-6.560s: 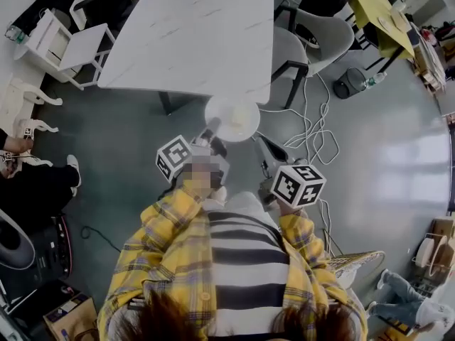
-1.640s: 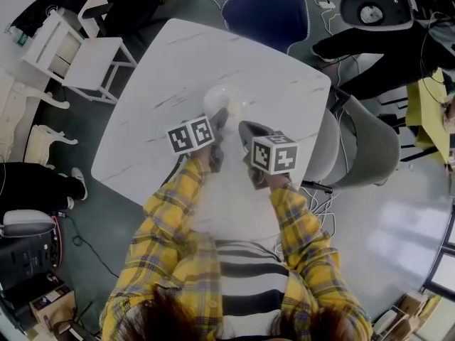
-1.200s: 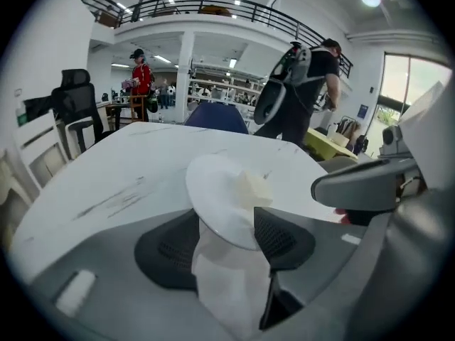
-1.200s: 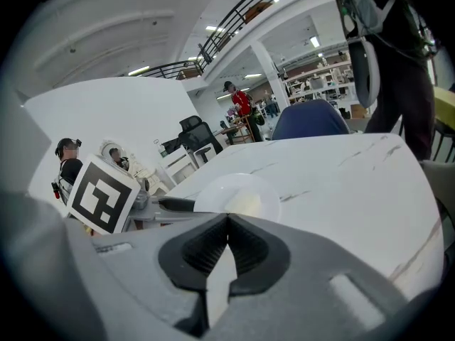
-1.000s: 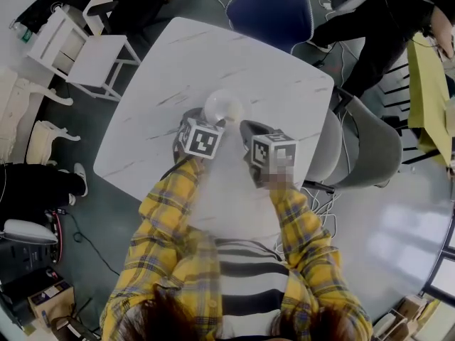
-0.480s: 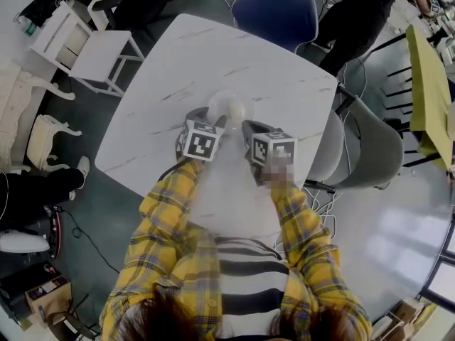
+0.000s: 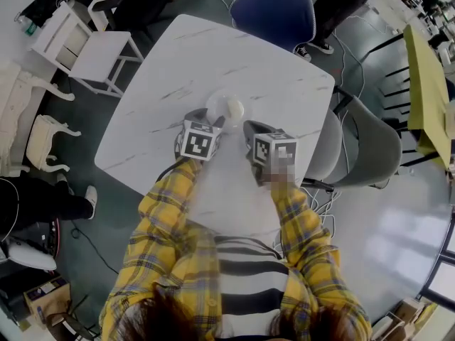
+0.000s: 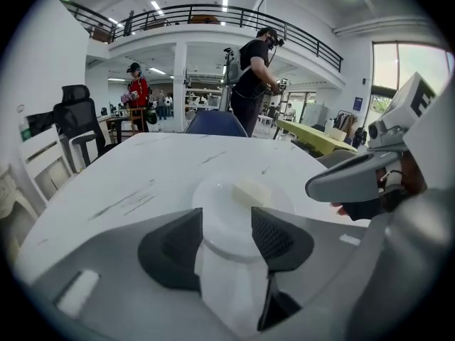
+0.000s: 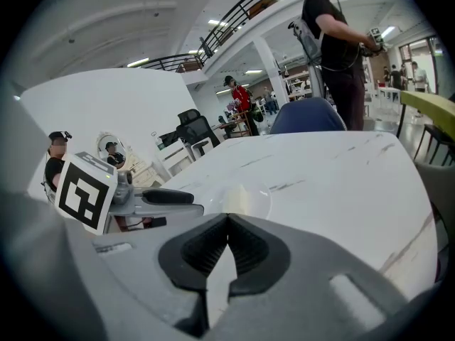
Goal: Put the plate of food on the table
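Sitting flat on the white bench [image 7: 178,62] in the head view, the plate [image 7: 214,104] lies near the middle of the top, with a pale piece of food [image 7: 233,107] on it. The left gripper [image 7: 215,122] points at the plate's near rim, and the right gripper [image 7: 249,127] lies just beside it, to the right, with its tip close to the plate. Yellow plaid sleeves [image 7: 167,212] lead back from both grippers. A blue chair [image 7: 274,13] stands at the bench's far side, a white chair [image 7: 85,45] at its left and a grey chair [image 7: 370,148] at its right. In the left gripper view the jaws stand apart and are closing. The plate's near rim shows in the gap between them, and neither pad looks pressed on it. The plate rests on the bench, with the food on its far half, and the right gripper reaches in from the right. Beyond the bench stand a person in black [image 8: 254,69] and, farther off, a person in red [image 8: 137,91]. In the right gripper view the jaws are together with nothing between them. The plate lies on the bench just past the tips, slightly to the left, and the left gripper's marker cube shows at the left edge.
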Demonstrator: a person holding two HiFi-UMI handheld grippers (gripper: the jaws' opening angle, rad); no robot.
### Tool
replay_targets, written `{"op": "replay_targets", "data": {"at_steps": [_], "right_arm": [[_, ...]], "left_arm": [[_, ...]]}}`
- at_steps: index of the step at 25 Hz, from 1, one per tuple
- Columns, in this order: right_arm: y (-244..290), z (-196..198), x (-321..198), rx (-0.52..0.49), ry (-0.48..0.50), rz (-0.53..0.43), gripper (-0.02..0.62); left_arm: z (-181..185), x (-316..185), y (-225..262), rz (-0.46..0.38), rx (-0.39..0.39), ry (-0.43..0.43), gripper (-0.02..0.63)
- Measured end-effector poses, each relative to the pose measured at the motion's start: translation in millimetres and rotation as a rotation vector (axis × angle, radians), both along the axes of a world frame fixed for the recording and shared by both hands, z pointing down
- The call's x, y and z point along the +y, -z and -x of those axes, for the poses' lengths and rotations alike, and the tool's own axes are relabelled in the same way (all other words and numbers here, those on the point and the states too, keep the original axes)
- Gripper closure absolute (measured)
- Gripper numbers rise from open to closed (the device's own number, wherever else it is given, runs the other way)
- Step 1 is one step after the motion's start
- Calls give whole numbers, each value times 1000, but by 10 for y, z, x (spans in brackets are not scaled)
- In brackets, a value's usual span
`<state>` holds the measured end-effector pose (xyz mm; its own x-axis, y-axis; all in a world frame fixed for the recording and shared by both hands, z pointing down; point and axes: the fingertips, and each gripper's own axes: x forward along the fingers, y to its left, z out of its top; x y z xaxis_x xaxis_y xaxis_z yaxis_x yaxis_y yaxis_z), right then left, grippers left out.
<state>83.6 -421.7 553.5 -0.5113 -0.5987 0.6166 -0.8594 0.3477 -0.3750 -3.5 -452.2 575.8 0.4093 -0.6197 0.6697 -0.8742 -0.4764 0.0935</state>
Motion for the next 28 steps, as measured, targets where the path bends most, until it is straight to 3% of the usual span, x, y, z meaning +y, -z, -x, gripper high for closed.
{"op": "replay_targets", "data": {"at_steps": [5,12,19,25,28], "right_arm": [[106,-4,74,-11,4,-24,598],[325,-24,269,-51,-3,-70,598],[537,-22,589,-82,12,-112,598],[730,-84,929,-105,18,-150,598],[777,-133,1102,-104,17,-164,598]], "left_arm": [[-79,130,351,-34,230,50,394],[-210,504,792,-40,567,68,483],[-412,939,937,-5,705,49,541],[-514,1299,1103,-43,716,36,607],[-549,1450,1163,-63,719,32,607]]}}
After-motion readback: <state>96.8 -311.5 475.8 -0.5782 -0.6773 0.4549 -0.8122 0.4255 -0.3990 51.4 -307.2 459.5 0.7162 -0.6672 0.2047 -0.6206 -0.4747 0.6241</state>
